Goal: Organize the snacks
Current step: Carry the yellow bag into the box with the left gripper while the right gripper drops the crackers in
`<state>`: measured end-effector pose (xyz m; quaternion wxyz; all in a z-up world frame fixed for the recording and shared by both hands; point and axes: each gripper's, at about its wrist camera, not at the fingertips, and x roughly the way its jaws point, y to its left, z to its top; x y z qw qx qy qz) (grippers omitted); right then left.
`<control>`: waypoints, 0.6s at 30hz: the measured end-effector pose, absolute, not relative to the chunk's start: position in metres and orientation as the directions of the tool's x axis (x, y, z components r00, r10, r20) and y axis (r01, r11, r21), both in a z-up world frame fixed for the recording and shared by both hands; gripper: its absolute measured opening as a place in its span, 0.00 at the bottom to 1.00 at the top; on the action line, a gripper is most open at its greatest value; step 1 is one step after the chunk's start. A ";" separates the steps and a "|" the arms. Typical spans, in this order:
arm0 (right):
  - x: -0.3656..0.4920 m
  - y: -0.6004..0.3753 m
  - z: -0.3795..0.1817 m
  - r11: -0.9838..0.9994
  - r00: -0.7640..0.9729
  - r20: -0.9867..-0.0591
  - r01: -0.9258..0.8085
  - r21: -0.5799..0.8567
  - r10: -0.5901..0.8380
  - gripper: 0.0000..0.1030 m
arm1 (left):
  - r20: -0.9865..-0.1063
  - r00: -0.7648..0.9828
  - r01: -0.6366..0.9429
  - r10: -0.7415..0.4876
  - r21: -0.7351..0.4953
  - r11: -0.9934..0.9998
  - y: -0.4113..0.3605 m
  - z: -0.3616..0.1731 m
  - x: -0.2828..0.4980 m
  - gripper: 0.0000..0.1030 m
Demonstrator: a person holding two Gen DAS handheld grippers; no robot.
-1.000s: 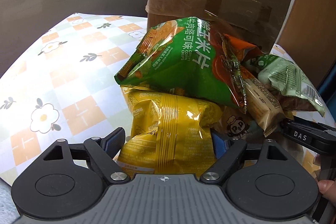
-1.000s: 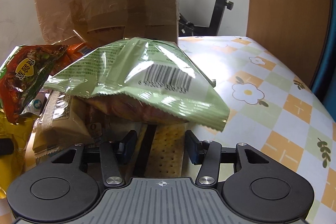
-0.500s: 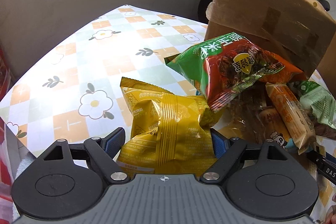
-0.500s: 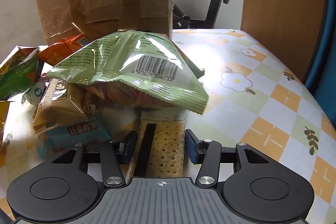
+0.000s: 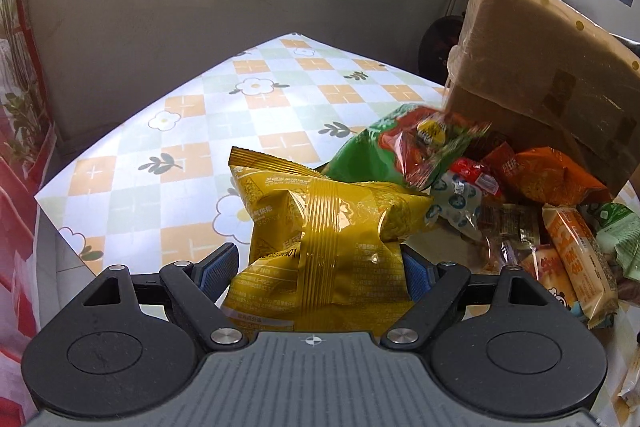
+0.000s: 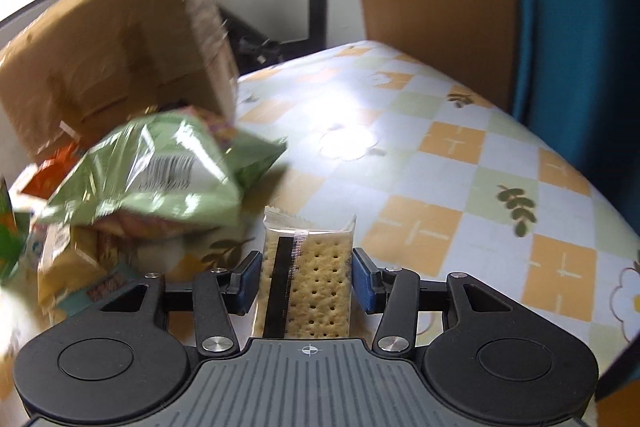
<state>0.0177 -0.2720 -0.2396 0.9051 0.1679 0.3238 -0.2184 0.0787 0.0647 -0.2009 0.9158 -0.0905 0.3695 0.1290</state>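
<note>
So both tongs already have something in them, which means the thing that matters now is where the free table lies from each one. The left tongs (image 5: 316, 273) are spread wide but clamped on a puffy yellow snack bag (image 5: 324, 235), pads pressing its two sides, and the bag's long axis runs straight out ahead along the fingers. From those tongs the snack pile (image 5: 500, 195) sits ahead and off to the right, touching the bag's far right corner, while the bare flowered tablecloth (image 5: 192, 131) is ahead and to the left. The right tongs (image 6: 306, 279) are set narrow around a clear-wrapped cracker pack (image 6: 310, 283), lengthwise along the fingers too; the pads sit tight beside its long edges, and I'd call it gripped. For that one it's mirrored: the pale green bag (image 6: 160, 171) and the rest of the heap are ahead-left, with the cardboard box (image 6: 116, 67) behind them, and open cloth lies ahead-right. My guess is each item gets set down on its own outer side, so neither has to cross the pile.
</note>
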 end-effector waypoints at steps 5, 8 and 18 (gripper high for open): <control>0.011 -0.276 -0.221 0.838 0.724 -0.598 0.524 0.152 -0.345 0.42 | -0.674 0.718 -0.297 0.172 -0.072 0.952 0.064 -0.191 0.073 0.83; 0.005 -0.276 -0.214 0.834 0.734 -0.575 0.530 0.153 -0.361 0.42 | -0.657 0.731 -0.304 0.183 -0.074 0.950 0.065 -0.186 0.069 0.83; -0.003 -0.270 -0.179 0.859 0.795 -0.473 0.493 0.139 -0.380 0.42 | -0.523 0.828 -0.246 0.201 -0.018 0.969 0.052 -0.156 0.064 0.83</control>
